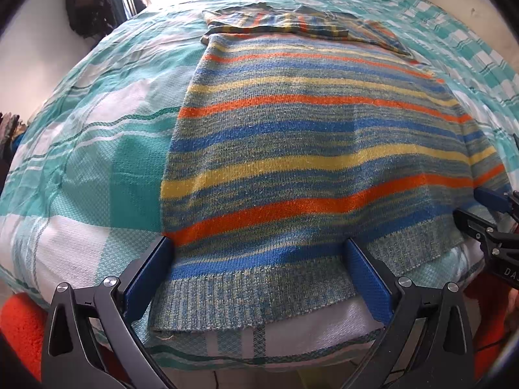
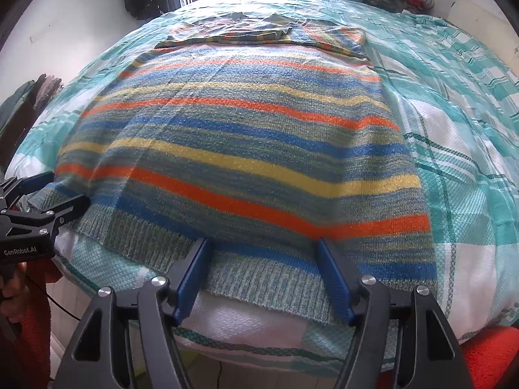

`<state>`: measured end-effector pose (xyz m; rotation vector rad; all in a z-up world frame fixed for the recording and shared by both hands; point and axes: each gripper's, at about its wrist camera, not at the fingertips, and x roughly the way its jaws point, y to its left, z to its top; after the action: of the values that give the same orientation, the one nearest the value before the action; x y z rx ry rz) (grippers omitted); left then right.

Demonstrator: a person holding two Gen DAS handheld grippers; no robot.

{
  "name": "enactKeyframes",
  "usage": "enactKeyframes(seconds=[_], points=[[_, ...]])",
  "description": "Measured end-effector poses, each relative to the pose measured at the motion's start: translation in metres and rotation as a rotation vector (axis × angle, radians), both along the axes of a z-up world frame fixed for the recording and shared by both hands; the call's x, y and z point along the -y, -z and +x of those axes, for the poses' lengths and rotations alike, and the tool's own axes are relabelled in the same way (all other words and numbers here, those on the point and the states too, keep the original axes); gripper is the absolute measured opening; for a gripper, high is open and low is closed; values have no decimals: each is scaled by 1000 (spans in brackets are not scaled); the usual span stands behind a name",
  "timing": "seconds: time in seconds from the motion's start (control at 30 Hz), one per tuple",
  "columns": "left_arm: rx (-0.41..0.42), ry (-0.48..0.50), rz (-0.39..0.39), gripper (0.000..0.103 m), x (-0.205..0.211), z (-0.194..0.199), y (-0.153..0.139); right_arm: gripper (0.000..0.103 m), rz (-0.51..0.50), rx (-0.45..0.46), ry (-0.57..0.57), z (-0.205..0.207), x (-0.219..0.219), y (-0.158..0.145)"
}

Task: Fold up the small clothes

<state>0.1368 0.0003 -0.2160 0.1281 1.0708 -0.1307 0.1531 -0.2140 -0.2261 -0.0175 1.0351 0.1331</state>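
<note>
Bright window light washes the far side of a bed (image 1: 97, 149) covered in a teal and white checked sheet. Spread flat on it lies a striped knit sweater (image 1: 308, 149) in blue, orange, yellow and grey-green, its sleeves folded across the far end and its ribbed hem (image 1: 246, 295) at the near edge. Both tools sit at that hem. Left gripper (image 1: 259, 249) is spread wide, its blue fingers (image 1: 152, 278) flanking the hem's left corner. Right gripper (image 2: 263, 243) is likewise wide, blue fingers (image 2: 334, 278) straddling the hem near the right corner. Orange fleece (image 2: 486, 359) shows below the mattress edge
</note>
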Motion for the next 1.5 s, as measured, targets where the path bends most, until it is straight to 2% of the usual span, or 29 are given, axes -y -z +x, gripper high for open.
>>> enactKeyframes(seconds=[1.5], points=[[29, 6, 25, 103, 6, -3, 0, 68, -76, 5, 10, -1, -11, 2]])
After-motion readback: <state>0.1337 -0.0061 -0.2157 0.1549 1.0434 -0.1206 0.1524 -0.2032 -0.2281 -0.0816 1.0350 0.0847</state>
